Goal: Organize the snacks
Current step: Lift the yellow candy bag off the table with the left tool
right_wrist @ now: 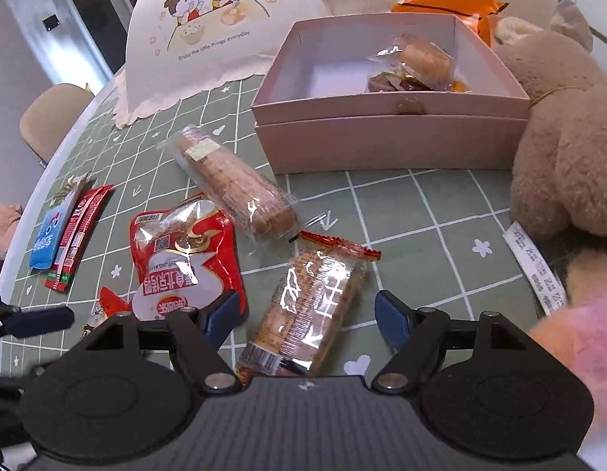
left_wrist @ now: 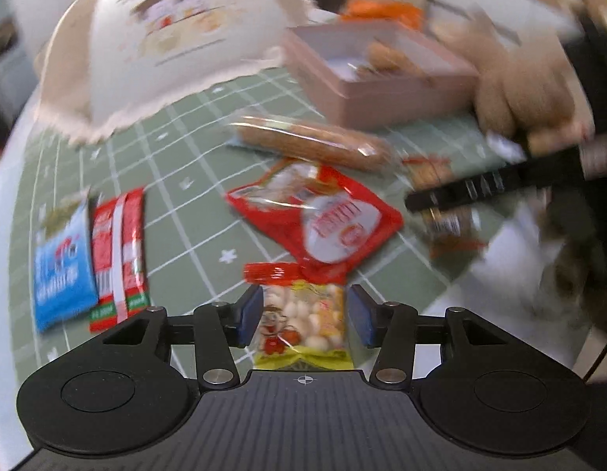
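My left gripper (left_wrist: 302, 316) is open, with its blue pads on either side of a small clear bag of white puffs with a red top (left_wrist: 299, 314) on the green checked cloth. My right gripper (right_wrist: 307, 314) is open around a wrapped cracker pack with red ends (right_wrist: 307, 306). A pink box (right_wrist: 381, 133) stands at the back with a few wrapped snacks (right_wrist: 417, 62) inside. A long clear biscuit pack (right_wrist: 234, 184) and a red pouch (right_wrist: 185, 255) lie between us. The left gripper's fingertip (right_wrist: 40, 320) shows at the far left of the right wrist view.
A blue sachet (right_wrist: 48, 235) and red sticks (right_wrist: 77, 231) lie at the left edge. A white illustrated food cover (right_wrist: 217, 27) stands at the back left. A brown plush toy (right_wrist: 562, 149) sits at the right, with an orange bag (right_wrist: 448, 4) behind the box.
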Demonstrator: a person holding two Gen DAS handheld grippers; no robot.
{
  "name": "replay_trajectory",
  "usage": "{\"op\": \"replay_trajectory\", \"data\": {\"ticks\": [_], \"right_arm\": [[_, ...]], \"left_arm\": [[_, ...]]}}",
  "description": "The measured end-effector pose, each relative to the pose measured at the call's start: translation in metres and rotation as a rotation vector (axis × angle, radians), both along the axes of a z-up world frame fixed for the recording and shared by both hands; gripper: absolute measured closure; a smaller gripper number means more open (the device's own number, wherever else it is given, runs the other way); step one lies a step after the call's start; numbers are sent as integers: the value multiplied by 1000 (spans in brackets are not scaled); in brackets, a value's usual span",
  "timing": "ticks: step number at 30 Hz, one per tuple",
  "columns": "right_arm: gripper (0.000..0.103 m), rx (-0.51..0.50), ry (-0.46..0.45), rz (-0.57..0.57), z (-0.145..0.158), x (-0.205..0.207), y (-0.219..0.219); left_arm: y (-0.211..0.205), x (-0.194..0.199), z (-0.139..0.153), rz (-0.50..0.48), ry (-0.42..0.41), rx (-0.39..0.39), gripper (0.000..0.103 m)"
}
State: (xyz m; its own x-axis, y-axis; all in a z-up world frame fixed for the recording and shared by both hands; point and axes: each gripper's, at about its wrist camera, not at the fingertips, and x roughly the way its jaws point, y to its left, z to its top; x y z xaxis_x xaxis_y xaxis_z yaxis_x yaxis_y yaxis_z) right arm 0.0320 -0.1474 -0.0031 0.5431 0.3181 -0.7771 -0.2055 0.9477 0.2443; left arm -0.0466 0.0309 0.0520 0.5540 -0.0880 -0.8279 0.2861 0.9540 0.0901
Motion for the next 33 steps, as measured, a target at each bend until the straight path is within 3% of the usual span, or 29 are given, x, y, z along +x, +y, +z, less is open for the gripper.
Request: {"op": "replay_trajectory", "data": {"ticks": [3, 7, 12, 14, 19, 24, 33], "right_arm": [[27, -7, -6, -2, 2, -3, -6], [27, -19, -7, -9, 4, -7, -13], [27, -15, -1, -6, 4, -10, -18], [27, -15, -1, 0, 4, -10, -18], [27, -18, -19, 25, 7, -11, -12], [27, -21, -1, 30, 3, -1, -1], [26, -97, -23, 41, -3, 14, 19]], "left_arm": [[-24, -5, -13, -82, -12, 142, 50], [-32, -7, -24, -119, -6, 172, 48], [-28, 1, -24, -139, 23, 89, 36], [-21, 3, -18, -116, 25, 37, 40], [-1, 0, -10, -1, -4, 68, 41], [21, 8, -15, 89, 53, -38, 41], [11, 13, -27, 68, 118, -50, 38]]}}
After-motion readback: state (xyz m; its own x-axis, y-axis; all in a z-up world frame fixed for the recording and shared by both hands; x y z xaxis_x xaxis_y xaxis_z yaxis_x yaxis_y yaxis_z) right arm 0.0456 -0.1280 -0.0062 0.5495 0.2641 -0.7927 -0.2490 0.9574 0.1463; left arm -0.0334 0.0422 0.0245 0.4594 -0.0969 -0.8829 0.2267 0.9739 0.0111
